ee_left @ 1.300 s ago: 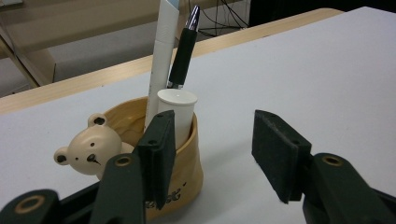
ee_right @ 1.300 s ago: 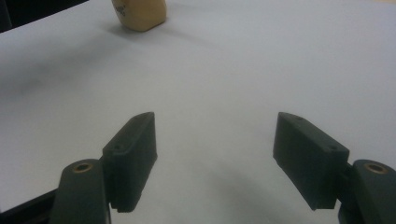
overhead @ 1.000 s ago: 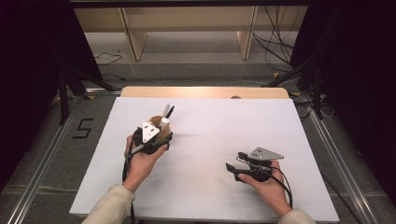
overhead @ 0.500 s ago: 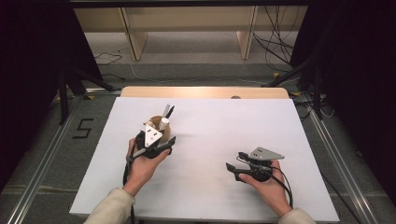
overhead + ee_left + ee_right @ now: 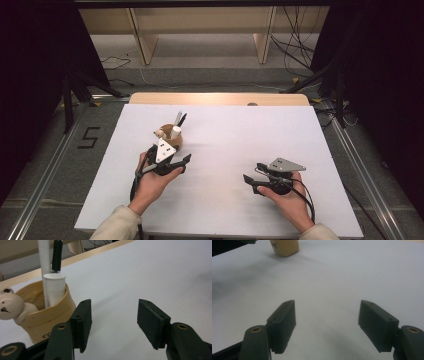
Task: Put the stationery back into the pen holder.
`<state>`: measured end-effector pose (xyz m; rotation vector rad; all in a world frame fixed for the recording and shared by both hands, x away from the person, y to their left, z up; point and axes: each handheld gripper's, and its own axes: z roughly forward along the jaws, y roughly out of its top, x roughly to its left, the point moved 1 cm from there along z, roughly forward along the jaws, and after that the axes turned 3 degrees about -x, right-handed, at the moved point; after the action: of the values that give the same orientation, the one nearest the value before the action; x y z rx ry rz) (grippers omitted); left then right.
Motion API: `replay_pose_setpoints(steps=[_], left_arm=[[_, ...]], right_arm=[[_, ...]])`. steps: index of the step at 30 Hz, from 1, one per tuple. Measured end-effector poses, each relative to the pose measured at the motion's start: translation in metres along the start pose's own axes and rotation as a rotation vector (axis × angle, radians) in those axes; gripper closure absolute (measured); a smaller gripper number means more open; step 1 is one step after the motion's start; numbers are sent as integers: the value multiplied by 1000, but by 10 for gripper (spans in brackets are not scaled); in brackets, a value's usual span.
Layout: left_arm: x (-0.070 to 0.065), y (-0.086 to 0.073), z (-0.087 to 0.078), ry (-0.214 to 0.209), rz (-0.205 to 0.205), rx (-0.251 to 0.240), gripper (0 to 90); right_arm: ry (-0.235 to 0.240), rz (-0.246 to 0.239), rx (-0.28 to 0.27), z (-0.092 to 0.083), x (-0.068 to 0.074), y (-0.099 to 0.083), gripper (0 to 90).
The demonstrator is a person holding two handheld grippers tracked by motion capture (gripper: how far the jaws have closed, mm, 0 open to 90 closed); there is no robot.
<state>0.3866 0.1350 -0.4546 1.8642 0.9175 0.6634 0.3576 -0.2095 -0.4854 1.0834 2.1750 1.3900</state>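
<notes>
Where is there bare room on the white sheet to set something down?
The white sheet lies bare between the left gripper and right gripper, across its far right part, and along the near edge between the forearms. It is crowded only around the tan holder, just beyond the left gripper.

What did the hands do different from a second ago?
The left gripper has drawn back toward the person, off the tan pen cup, and its jaws have just been opening with nothing between them. The cup, its pens and the open right gripper stayed put.
</notes>
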Motion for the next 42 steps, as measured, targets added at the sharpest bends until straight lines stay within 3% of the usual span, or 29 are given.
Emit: replay_pose_setpoints(steps=[18,42], left_arm=[[0,-15,-10,-30,22,28,439],[5,-32,-27,-26,23,51,422]], right_arm=[[-7,0,2,-4,-1,-1,305],[-22,-14,7,-13,-3,-6,301]])
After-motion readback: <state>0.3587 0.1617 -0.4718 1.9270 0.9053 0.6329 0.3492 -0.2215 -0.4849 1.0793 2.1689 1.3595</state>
